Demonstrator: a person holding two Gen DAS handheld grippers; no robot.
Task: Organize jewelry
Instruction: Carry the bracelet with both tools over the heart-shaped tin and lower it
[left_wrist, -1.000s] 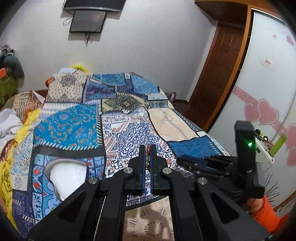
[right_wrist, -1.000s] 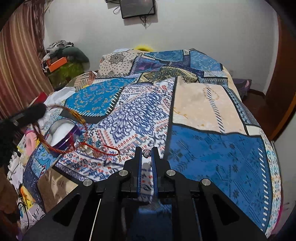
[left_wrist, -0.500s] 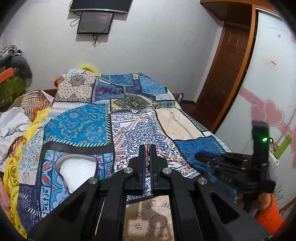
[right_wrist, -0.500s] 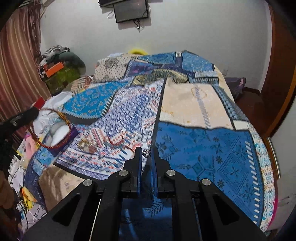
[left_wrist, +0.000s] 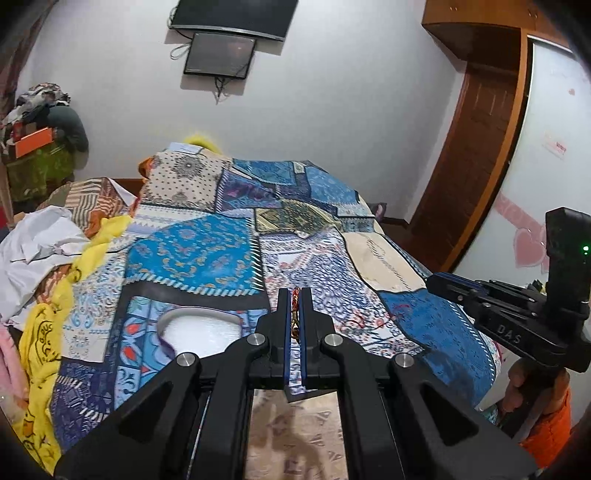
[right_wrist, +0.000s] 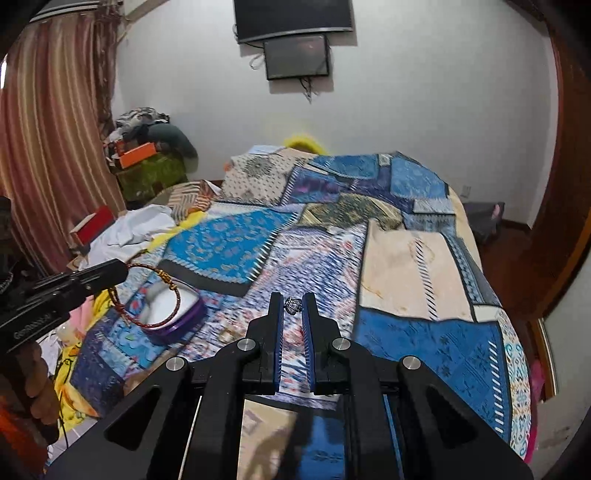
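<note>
My left gripper (left_wrist: 294, 291) is shut on a red braided cord bracelet (left_wrist: 295, 301). In the right wrist view that bracelet (right_wrist: 149, 301) hangs as a loop with a gold knot from the left gripper (right_wrist: 123, 267), over a purple box with a white lining (right_wrist: 177, 314). The same box (left_wrist: 199, 328) lies on the patchwork bedspread (left_wrist: 207, 254) just left of the left fingers. My right gripper (right_wrist: 293, 297) is shut on a small silver ring-like piece (right_wrist: 293, 305) at its tips, above the bedspread (right_wrist: 406, 266). It also shows at the right (left_wrist: 434, 280).
Thin red strands (left_wrist: 369, 321) lie on the bedspread near the right gripper. Yellow cloth (left_wrist: 44, 332) and white clothes (left_wrist: 37, 251) pile along the bed's left edge. A wooden door (left_wrist: 469, 158) and a white wardrobe stand right. A hand in an orange sleeve (left_wrist: 546, 428) holds the right gripper.
Both grippers have risen from the bedspread. The red cords that trailed across the bed now hang as one loop from the left gripper. The right gripper has lifted the silver piece.
</note>
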